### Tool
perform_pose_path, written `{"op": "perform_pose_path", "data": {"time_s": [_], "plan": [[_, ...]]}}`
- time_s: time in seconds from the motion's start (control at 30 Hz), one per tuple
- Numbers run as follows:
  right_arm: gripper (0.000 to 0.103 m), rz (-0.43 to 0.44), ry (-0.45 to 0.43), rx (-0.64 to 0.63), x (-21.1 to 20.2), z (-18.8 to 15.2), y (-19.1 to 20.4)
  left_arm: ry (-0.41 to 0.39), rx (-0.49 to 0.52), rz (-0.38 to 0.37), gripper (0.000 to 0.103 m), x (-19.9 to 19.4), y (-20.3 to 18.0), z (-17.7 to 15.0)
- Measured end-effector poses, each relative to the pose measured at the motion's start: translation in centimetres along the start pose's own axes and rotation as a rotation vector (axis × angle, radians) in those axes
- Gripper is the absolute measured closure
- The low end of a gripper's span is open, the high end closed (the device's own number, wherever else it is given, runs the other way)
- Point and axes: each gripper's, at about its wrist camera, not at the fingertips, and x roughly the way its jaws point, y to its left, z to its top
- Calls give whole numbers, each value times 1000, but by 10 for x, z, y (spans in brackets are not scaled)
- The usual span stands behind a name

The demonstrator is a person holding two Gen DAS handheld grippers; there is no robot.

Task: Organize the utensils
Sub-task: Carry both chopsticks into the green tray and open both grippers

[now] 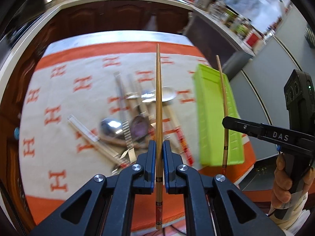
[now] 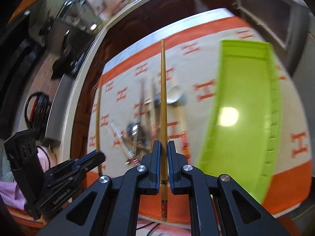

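Note:
My left gripper (image 1: 159, 147) is shut on a bamboo chopstick (image 1: 158, 102) that points forward above the table. My right gripper (image 2: 163, 147) is shut on a second bamboo chopstick (image 2: 163, 98). Each gripper shows in the other's view: the right one (image 1: 226, 122) at the right with its chopstick (image 1: 223, 106) over the green tray (image 1: 212, 118), the left one (image 2: 96, 156) at lower left with its chopstick (image 2: 97, 118). A pile of spoons and chopsticks (image 1: 135, 118) lies on the cloth below; it also shows in the right wrist view (image 2: 149, 122). The green tray (image 2: 240, 118) looks empty.
An orange and cream cloth with H marks (image 1: 59, 118) covers the table. A dark wooden cabinet (image 1: 110, 17) and a counter (image 1: 220, 27) stand behind it. Black cables (image 2: 37, 106) lie at the left.

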Motion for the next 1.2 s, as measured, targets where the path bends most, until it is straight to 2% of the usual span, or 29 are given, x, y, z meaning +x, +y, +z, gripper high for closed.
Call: {"op": "perform_pose_path", "data": {"time_s": [0.13,0.27,0.4,0.5,0.67,0.73,0.8,0.9,0.97,1.07,1.17,1.2], "plan": [[96,-45,-62,95,-26,12,-55,22,68,-24,98,23,-52,21],[96,-42,-91,186,-37,23,-102,48,128,-65,98,58,-100,41],[96,-13,-85,239,-37,31,-135,88,164,-79,98,96,-132,57],[96,-16,-71,236,-31,32,-148,114,173,-60,98,121,-140,62],[95,-33,-28,247,3,26,-146,155,155,-34,98,153,-139,61],[95,-56,-9,243,21,29,-149,174,131,7,96,161,-134,59],[95,-74,0,231,32,31,-152,201,97,6,95,167,-127,58],[95,-76,9,220,43,35,-152,237,75,33,95,171,-126,51],[95,-78,11,215,47,36,-150,233,84,80,96,170,-129,47],[95,-85,18,208,54,38,-147,233,88,104,96,168,-133,39],[91,-68,15,221,49,38,-146,225,121,114,96,159,-139,32],[83,-68,3,217,46,38,-144,219,130,114,95,155,-141,29]]}}
